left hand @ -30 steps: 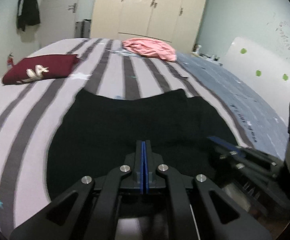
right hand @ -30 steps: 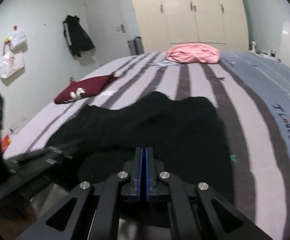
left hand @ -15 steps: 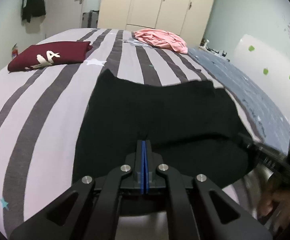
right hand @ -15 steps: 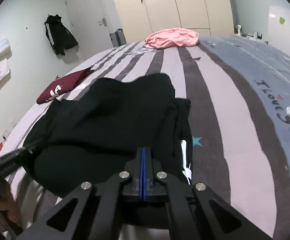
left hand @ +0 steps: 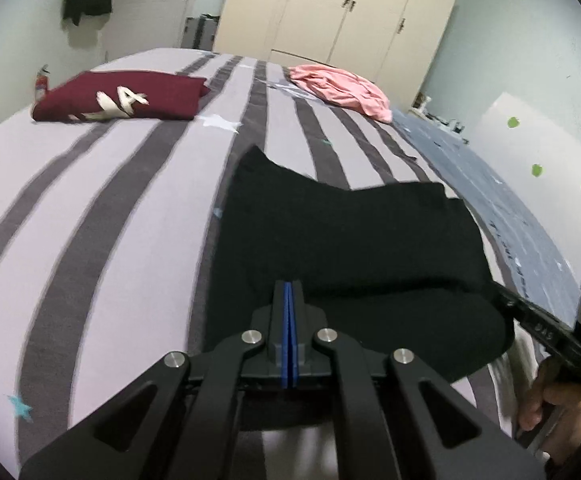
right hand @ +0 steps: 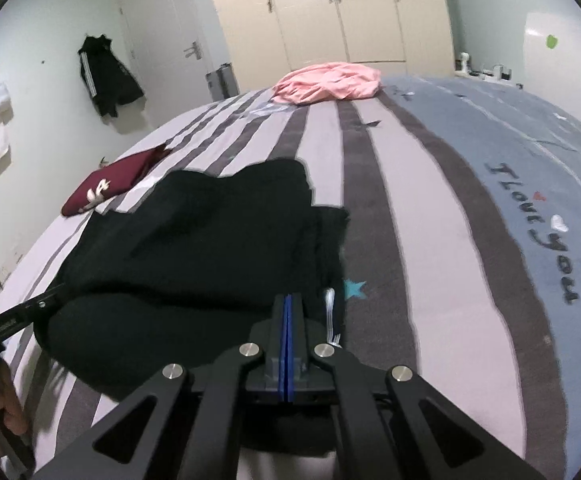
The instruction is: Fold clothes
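On the bed (left hand: 90,208): three garments, namely one black garment (left hand: 342,236), one maroon garment (left hand: 122,98), one pink garment (left hand: 338,90). Beyond the bed: one hanging jacket (right hand: 108,76).

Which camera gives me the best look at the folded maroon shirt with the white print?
The left wrist view. There the maroon shirt lies unobstructed on the striped bed, its whole top face and white print visible. In the right wrist view the maroon shirt is seen edge-on, its near end hidden behind the black garment.
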The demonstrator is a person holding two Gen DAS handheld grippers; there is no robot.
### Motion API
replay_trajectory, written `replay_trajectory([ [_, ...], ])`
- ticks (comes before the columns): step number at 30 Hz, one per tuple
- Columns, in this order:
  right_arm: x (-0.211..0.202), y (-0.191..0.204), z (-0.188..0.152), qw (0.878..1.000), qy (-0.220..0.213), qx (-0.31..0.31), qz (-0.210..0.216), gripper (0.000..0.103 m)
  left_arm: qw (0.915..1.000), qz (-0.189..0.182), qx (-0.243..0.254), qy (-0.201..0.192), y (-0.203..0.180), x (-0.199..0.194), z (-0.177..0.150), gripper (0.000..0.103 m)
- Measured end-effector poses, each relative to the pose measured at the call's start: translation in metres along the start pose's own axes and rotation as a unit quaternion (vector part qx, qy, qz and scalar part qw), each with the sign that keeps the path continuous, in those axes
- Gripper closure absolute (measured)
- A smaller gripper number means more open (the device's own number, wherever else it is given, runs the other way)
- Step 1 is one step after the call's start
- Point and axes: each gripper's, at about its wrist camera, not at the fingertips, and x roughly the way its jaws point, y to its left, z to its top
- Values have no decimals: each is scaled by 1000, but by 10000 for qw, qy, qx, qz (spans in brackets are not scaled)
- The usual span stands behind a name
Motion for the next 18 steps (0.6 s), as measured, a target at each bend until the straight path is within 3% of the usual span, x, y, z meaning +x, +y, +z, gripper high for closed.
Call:
replay_trajectory([
  [2, -7, -11, 6, 9995, -113, 138, -242, 99, 9998, 126, -82, -155, 7, -8, 9, 101],
  [4, -11, -17, 15, 9993, -186, 261, -206, 97, 9996, 109, -13, -255, 6, -11, 19, 101],
  [10, -10, 39, 37, 9963, -352, -357, 699, 97, 9970, -572, 509, -137, -40, 8, 36, 101],
  [14, 17, 79, 39, 9920, -95, -661, 1070, 97, 9954, -634, 677, 221, -58, 48, 33, 101],
  [16, 41, 82, 37, 9934, 170, -617, 951, 99, 9967, -494, 484, 420, -46, 71, 25, 101],
  [18, 63, 68, 33, 9941, 418, -358, 938, 103, 9964, -677, 176, 478, -31, 83, 24, 101],
])
